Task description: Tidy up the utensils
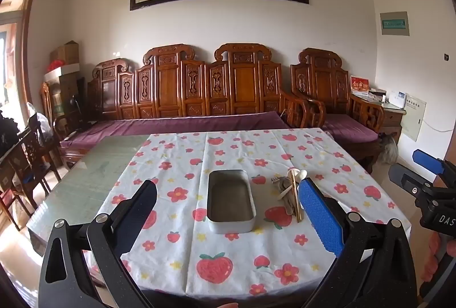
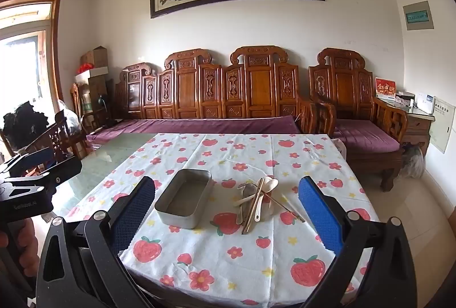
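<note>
While both grippers hover wide open and empty, left gripper (image 1: 228, 211) and right gripper (image 2: 228, 211), the utensil pile (image 2: 258, 201) lies just right of the metal tin (image 2: 183, 198); thin, slippery chopsticks (image 2: 252, 208) look best pinched mid-length.

Daylight is pouring in from the window (image 2: 22, 62) on the left, blowing it out to white. The room is looking evenly bright, shadows staying soft. Fisheye distortion is bending walls, and dark vignetting is filling the corners.
</note>
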Available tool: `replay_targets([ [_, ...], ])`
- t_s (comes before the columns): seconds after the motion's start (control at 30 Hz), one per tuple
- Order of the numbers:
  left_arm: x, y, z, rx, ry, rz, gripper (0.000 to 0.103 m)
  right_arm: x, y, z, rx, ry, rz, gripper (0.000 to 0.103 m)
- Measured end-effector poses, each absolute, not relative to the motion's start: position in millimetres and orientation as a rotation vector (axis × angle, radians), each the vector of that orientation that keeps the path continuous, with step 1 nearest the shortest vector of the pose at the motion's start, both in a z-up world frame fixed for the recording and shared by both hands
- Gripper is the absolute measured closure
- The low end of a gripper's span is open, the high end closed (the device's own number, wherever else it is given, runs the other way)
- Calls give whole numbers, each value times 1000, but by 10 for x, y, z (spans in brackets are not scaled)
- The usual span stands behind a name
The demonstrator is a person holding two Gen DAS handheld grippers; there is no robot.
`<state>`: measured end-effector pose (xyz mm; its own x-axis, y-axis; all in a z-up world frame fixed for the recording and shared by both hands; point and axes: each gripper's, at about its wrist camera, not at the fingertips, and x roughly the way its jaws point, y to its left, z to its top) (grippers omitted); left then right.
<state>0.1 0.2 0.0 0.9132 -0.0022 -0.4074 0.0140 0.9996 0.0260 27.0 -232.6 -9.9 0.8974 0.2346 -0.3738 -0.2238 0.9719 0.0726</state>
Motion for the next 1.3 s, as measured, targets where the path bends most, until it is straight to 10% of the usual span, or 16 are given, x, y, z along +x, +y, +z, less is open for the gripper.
replay_targets([
  [1.3,-7,-69,78,31,416,-14,6,274,-2330,34,29,381,237,2],
])
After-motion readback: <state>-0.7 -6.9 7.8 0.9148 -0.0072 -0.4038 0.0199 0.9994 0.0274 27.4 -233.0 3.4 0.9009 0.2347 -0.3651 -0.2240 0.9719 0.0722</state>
